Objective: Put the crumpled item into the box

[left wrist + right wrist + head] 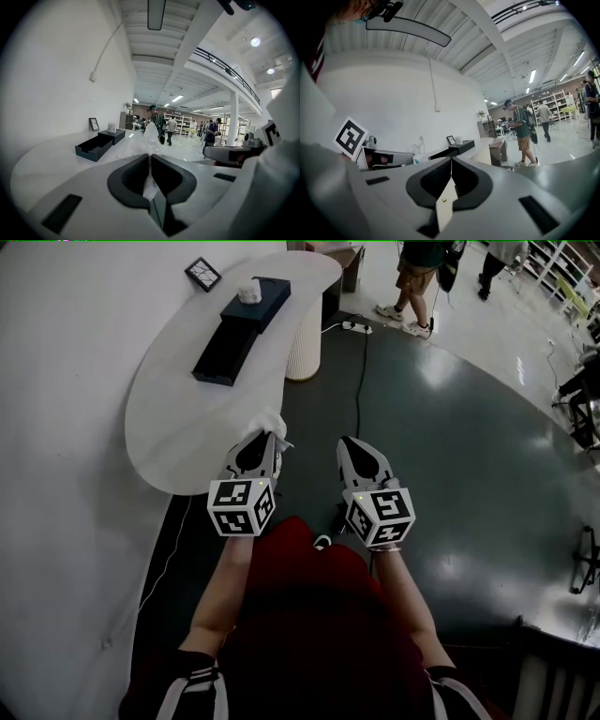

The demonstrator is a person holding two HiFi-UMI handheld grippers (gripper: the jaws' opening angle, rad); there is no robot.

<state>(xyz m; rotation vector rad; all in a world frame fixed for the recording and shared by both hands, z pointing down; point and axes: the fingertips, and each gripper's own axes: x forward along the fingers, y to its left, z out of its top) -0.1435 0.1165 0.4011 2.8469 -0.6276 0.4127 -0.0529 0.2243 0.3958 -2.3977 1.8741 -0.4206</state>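
Box: on the table, far side — picture frame behind it.
Crumpled item: between the left gripper jaws, over the table's near edge.
Right gripper: right of it, over the floor.

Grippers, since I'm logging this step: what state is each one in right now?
Left gripper: closed on the crumpled translucent plastic.
Right gripper: closed, holding nothing.

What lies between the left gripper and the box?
Only bare white table up to the box, seen in the head view and the left gripper view. The left gripper is shut on the crumpled item.
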